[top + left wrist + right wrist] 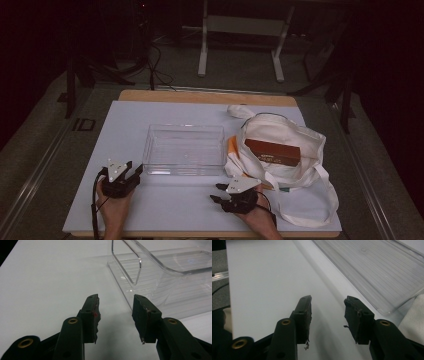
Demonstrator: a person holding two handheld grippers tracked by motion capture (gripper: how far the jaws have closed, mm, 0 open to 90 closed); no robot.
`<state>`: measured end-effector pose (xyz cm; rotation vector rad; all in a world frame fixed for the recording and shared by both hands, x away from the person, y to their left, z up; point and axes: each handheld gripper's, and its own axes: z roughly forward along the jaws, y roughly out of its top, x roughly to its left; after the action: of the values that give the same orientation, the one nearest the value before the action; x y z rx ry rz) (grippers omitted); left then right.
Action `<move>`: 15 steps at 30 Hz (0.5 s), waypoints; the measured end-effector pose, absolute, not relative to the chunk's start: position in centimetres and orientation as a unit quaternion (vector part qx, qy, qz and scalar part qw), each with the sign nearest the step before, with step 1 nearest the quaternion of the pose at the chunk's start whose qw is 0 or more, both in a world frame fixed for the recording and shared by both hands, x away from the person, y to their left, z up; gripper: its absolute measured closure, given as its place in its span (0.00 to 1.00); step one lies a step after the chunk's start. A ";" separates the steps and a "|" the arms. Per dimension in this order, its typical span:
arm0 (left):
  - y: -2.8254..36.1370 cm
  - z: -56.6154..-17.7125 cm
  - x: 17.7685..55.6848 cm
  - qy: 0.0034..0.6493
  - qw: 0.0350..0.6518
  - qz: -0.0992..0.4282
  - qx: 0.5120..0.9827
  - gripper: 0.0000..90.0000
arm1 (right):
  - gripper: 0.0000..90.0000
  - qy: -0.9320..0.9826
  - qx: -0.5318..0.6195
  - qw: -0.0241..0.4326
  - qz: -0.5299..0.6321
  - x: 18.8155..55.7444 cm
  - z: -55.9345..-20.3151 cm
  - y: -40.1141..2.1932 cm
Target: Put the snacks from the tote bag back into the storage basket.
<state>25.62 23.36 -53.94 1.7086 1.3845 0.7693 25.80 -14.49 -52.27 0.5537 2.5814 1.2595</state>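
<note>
A clear plastic bin (150,150) stands empty in the middle of the white table top (170,205). To its right lies a white tote bag (280,131) with a brown box (272,152) resting in its mouth. My left gripper (136,167) sits near the bin's front left corner, pointing at it, open with nothing between its jaws (116,297); the bin's corner (137,267) is just ahead. My right gripper (215,192) lies in front of the bag, pointing left, open and empty (327,298). The bin's front wall (374,267) runs along its right, with bag cloth (414,315) beside it.
An orange item (233,148) peeks from the bag's left edge. The bag's strap (327,200) loops toward the table's front right. Beyond the table stands a white frame (240,25) on a dark floor with cables (155,60).
</note>
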 end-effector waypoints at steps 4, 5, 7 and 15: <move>23.4 -53.9 25.6 0.547 0.396 0.302 0.673 0.63 | 0.62 0.885 0.186 0.111 0.412 25.6 -51.8 -14.4; 23.4 -53.9 25.6 0.547 0.396 0.302 0.673 0.63 | 0.62 0.885 0.186 0.111 0.412 25.6 -51.8 -14.4; 23.4 -53.9 25.6 0.547 0.395 0.302 0.673 0.63 | 0.62 0.886 0.186 0.113 0.409 25.5 -51.6 -14.3; 23.4 -53.9 25.6 0.548 0.395 0.302 0.673 0.63 | 0.63 0.888 0.179 0.125 0.405 25.2 -50.2 -14.0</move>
<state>25.63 23.42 -53.94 1.7054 1.3897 0.7660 25.23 -14.04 -50.19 0.5228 2.5875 1.1807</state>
